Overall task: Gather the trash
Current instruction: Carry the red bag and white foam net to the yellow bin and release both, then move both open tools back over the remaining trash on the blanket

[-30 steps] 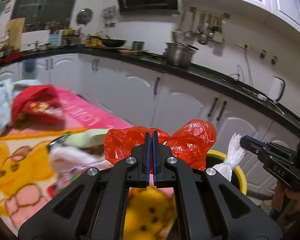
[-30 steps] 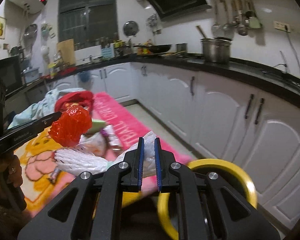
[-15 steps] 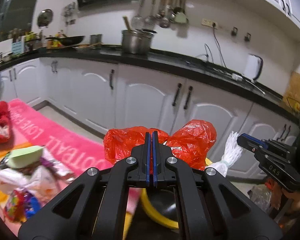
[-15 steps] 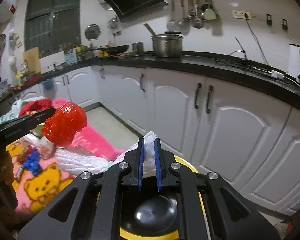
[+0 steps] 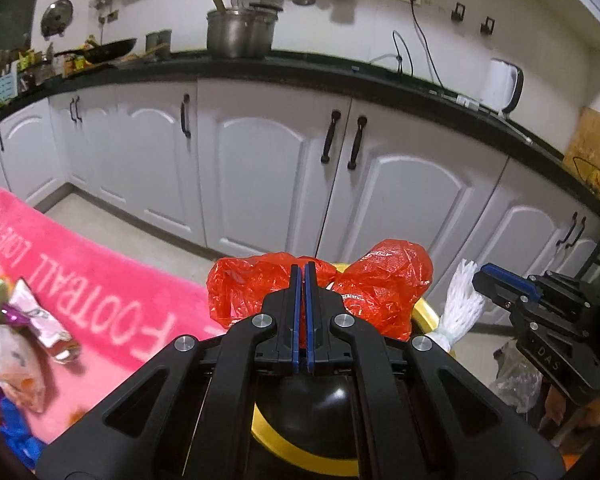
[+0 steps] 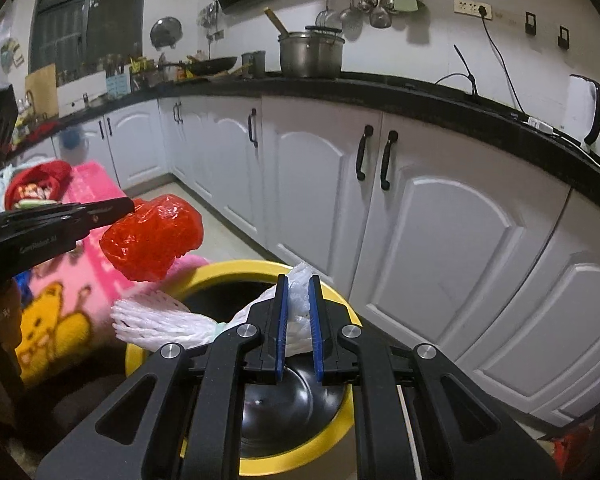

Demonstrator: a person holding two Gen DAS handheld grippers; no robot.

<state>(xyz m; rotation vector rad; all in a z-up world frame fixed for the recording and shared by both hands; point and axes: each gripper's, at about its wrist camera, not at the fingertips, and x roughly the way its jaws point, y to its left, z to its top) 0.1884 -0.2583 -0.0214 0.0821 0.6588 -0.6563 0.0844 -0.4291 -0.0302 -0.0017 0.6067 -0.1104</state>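
1. Pink blanket (image 5: 100,280) w/ leftover wrappers (image 5: 24,332) lies at left.
2. Left tongs (image 5: 302,280) pressed together, pinching red plastic bag (image 5: 380,280) above the yellow bin (image 6: 240,272).
3. Right tongs (image 6: 298,292) pinch white foam net (image 6: 156,320) over the bin's rim.

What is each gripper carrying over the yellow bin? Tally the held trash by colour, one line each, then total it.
Red plastic bag, in left gripper: 1
White foam net, in right gripper: 1
Total: 2
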